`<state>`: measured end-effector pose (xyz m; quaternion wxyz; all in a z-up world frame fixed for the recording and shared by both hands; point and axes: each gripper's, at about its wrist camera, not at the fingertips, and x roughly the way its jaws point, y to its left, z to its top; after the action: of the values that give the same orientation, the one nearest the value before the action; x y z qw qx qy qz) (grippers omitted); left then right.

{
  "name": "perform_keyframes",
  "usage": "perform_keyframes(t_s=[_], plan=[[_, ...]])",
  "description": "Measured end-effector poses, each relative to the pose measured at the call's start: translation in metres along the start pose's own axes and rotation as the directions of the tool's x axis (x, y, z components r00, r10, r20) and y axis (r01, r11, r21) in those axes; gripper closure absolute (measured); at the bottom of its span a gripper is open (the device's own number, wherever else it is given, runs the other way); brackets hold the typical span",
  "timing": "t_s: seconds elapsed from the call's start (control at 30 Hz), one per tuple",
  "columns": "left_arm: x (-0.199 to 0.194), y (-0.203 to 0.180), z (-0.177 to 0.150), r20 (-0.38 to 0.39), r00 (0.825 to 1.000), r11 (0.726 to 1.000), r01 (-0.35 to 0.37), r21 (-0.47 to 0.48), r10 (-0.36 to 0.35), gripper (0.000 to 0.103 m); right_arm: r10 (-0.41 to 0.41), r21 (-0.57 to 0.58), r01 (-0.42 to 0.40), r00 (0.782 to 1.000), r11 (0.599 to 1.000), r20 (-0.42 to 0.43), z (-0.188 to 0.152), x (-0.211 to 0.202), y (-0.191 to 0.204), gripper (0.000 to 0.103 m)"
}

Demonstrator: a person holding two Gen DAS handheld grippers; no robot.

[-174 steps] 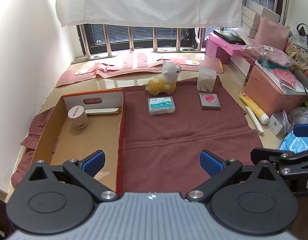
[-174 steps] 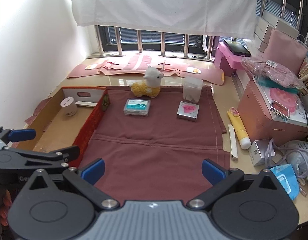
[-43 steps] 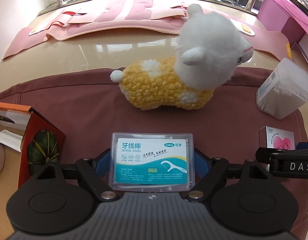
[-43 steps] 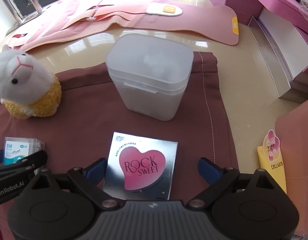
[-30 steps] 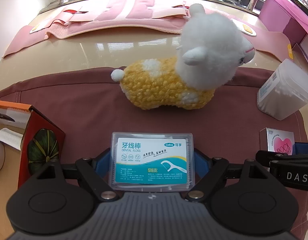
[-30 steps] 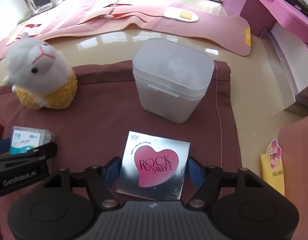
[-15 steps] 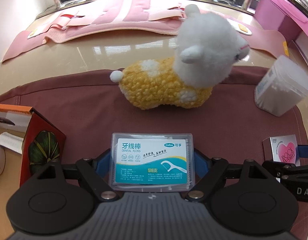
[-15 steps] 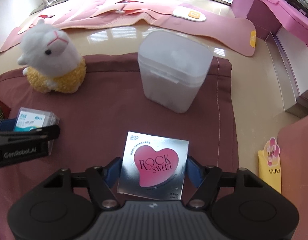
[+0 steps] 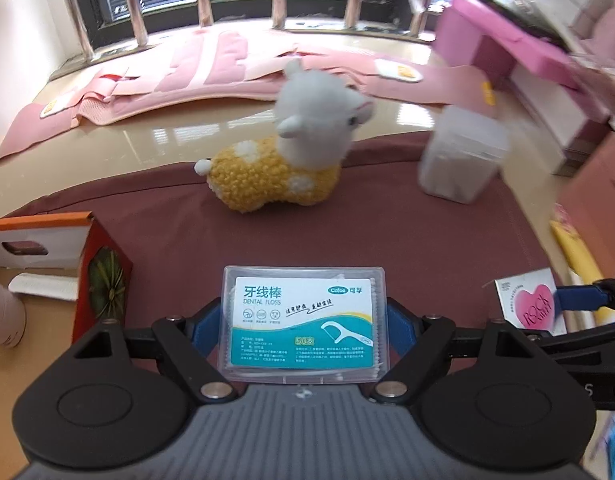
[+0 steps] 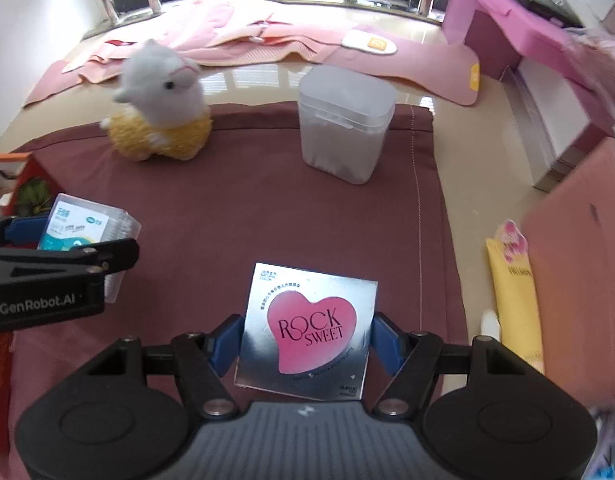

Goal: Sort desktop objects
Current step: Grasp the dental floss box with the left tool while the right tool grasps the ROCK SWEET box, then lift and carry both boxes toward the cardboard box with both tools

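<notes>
Left tool (image 9: 303, 324) crosswise on floss box (image 9: 303, 320)

- My left pads grip a clear glossy plastic floss box (image 9: 303, 322).
- My right: mirror-finish foil packet (image 10: 307, 330).
- Matt maroon cloth (image 10: 267, 208) beneath.

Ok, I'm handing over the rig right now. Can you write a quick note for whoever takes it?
Left gripper: shut on the dental floss box.
Right gripper: shut on the Rock Sweet box.
Both are lifted above the maroon cloth.
Already in the cardboard tray: a round jar, a white stick.
Left on the cloth: the alpaca plush, the frosted container.
</notes>
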<state>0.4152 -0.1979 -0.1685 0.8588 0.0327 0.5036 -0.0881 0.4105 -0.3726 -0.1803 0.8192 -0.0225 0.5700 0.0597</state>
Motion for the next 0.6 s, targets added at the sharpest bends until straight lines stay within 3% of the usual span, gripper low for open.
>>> perform_keyframes(t_s=[0.3,0.6], plan=[[-0.066,0.002,-0.033,0.064,0.995,0.996,0.070,0.057,-0.074,0.021,-0.007,0.018,0.005,0.998,1.000,0.070,-0.050,-0.064,0.021,0.035],[-0.120,0.009,-0.077,0.096,0.993,0.997,0.063,0.034,-0.066,0.021,0.034,-0.036,-0.030,0.994,0.999,0.102,-0.096,-0.106,0.041,0.035]])
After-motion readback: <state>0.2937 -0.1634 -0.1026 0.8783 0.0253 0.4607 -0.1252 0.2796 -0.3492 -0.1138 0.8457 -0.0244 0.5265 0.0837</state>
